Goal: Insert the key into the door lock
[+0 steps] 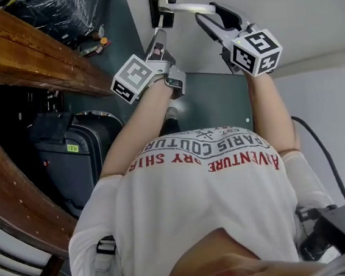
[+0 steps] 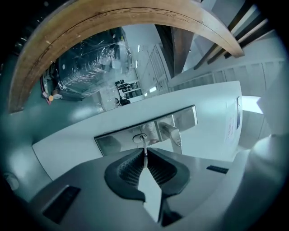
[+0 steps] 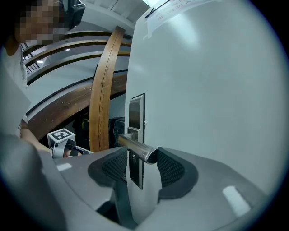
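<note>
The silver lock plate sits on the white door, with the keyhole beside the lever handle. My left gripper is shut on a thin metal key, whose tip is at the keyhole. In the head view the left gripper points up at the lock plate. My right gripper holds the free end of the handle between its pads. The head view also shows the right gripper on the handle.
A curved wooden banister runs along the left. Below it stands a black suitcase. A black cable and a grey device lie at the right on the floor. The person's body fills the middle.
</note>
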Motion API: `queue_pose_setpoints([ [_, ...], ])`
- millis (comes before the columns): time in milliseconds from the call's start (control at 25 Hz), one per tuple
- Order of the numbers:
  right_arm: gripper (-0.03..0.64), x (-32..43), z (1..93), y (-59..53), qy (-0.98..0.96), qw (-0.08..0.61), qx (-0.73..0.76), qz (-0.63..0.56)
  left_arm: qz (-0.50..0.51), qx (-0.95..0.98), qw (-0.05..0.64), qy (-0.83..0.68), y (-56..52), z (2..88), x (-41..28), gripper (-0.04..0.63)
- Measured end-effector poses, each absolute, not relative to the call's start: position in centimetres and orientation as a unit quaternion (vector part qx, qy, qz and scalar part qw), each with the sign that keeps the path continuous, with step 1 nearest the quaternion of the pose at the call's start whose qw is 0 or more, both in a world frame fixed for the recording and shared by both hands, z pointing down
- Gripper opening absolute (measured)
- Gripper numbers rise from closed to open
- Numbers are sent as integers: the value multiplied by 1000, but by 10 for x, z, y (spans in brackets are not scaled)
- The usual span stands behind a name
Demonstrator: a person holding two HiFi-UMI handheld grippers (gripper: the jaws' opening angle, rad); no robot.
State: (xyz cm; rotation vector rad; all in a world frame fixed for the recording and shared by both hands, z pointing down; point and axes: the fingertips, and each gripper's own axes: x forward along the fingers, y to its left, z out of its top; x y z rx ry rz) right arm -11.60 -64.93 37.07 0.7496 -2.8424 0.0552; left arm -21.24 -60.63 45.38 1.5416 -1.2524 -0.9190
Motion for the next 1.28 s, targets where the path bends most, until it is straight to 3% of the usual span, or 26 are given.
queue_pose_setpoints([
  [1280,190,-117,370,-643,-964,100,247,21,-468,552,485,-490,-645,457,-213,23],
])
